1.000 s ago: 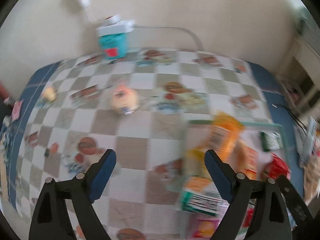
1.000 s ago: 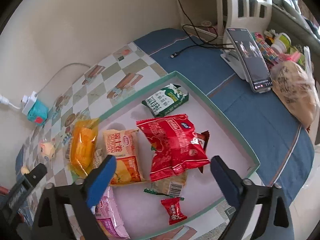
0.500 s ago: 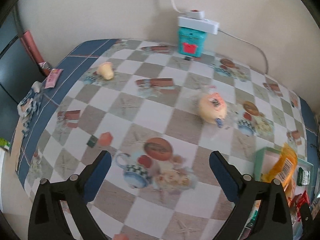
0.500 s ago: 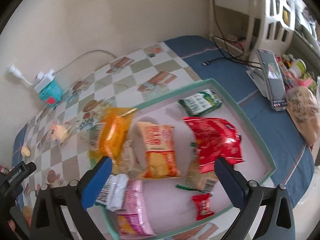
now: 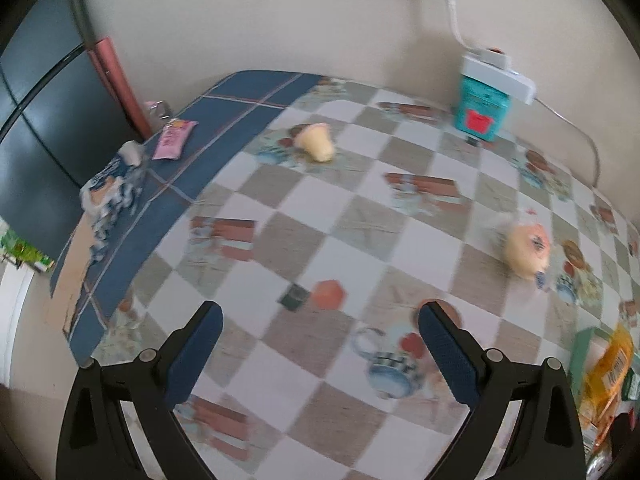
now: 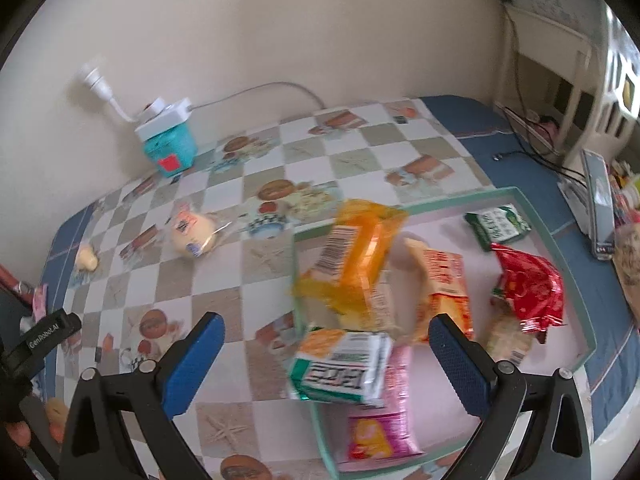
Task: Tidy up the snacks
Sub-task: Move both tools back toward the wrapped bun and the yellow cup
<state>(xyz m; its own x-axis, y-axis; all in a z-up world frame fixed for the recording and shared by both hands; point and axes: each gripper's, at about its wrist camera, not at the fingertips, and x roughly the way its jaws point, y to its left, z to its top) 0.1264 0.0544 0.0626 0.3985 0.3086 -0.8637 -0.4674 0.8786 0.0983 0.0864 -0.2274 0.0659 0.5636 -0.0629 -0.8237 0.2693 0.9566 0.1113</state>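
My left gripper (image 5: 320, 312) hangs open over the checkered tablecloth with nothing between its fingers. Ahead of it lie a wrapped round bun (image 5: 526, 250) to the right and a small pale yellow snack (image 5: 316, 144) farther back. A pink packet (image 5: 174, 140) rests on the blue border at the left. My right gripper (image 6: 325, 324) is open and empty above the near left corner of the green-rimmed tray (image 6: 440, 205). The tray holds an orange bag (image 6: 356, 252), a green-and-white packet (image 6: 340, 368), a pink packet (image 6: 376, 420), a red bag (image 6: 528, 288) and others.
A teal box (image 6: 170, 148) with a white power strip on top stands against the back wall. A phone on a stand (image 6: 598, 208) and cables sit right of the tray. The table's left edge (image 5: 80, 280) drops off beside a dark cabinet.
Both views have swung left across the table. The left view left the tray behind and now faces the table's left end, its jaws a little wider. The tray slid right in the right view.
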